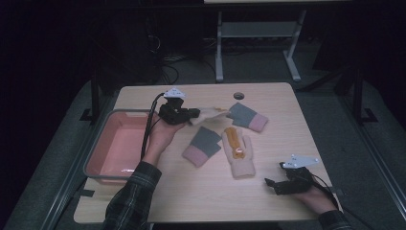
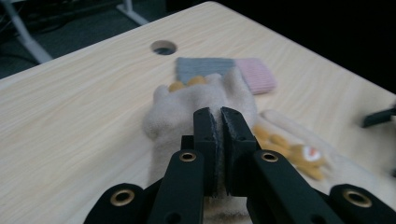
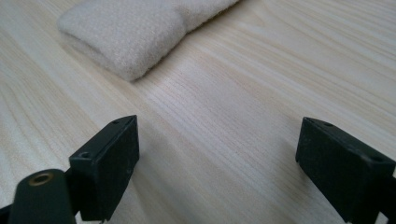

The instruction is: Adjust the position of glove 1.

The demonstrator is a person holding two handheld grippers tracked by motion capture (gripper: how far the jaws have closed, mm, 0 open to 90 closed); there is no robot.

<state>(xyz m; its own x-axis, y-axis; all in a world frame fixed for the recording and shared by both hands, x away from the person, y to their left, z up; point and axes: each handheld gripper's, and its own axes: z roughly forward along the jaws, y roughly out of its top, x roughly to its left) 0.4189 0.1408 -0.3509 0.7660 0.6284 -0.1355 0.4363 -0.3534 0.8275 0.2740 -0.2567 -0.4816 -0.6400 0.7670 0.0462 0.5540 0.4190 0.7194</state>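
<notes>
left gripper pinches the cream mitten above the table's far left; right gripper rests open, near right.

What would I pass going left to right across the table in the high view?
Pink tub → left gripper with its jaws shut on a beige mitten → grey-and-pink mitten → beige mitten with orange trim → right gripper, jaws open.
</notes>
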